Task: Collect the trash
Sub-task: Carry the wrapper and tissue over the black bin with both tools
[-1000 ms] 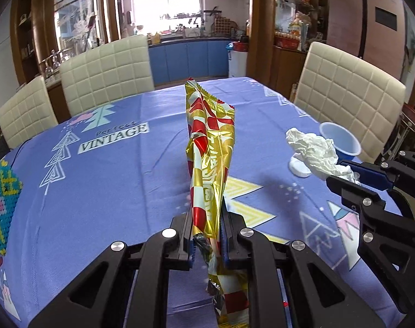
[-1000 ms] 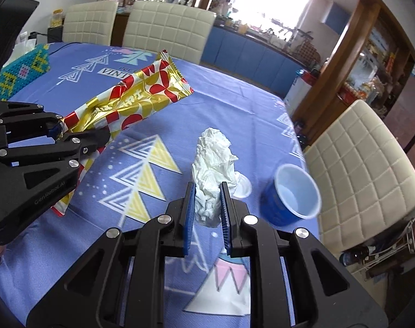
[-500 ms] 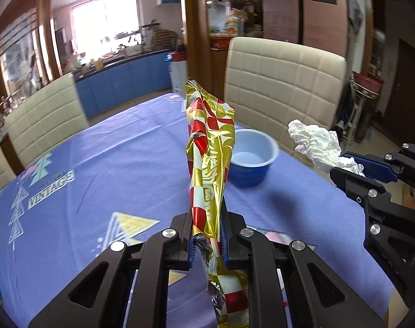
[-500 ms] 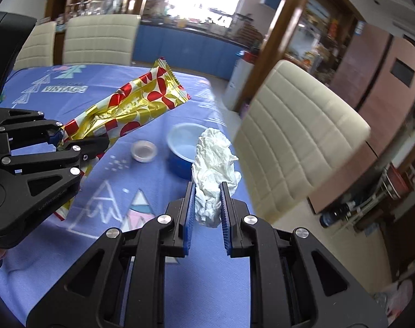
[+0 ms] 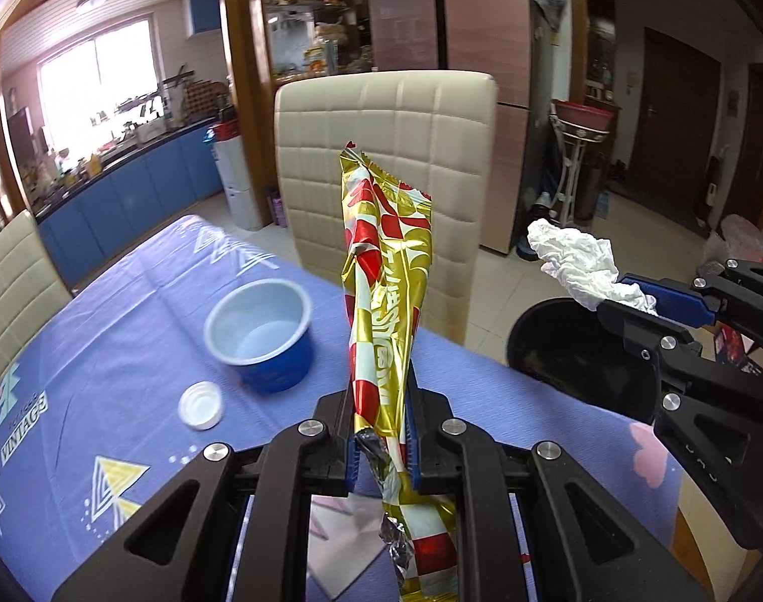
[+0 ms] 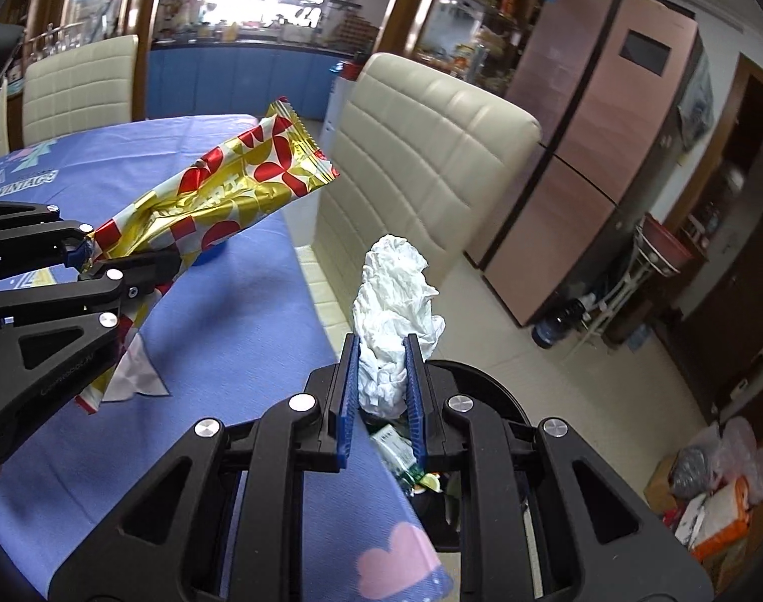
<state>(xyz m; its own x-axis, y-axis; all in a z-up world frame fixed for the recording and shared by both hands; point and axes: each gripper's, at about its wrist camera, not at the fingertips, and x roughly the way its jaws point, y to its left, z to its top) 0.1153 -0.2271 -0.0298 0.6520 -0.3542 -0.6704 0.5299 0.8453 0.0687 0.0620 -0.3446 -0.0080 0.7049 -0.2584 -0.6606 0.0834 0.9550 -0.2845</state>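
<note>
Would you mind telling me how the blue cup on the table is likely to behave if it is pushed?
The blue cup looks empty and thin-walled, so probably light and easy to slide on the tablecloth. It stands upright, low and wide, so tipping seems unlikely, though a high push might topple it and it could then roll.

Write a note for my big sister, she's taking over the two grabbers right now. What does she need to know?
Left gripper: shut on the gold and red wrapper, held above the table.
Right gripper: shut on the crumpled tissue, just past the table edge, over the black bin on the floor.
Done: both pieces are picked up and carried to the bin side.
Left: drop the tissue in, bring the wrapper over the bin and drop it too. Then go back for the blue cup and the white cap on the table, probably trash as well.
</note>
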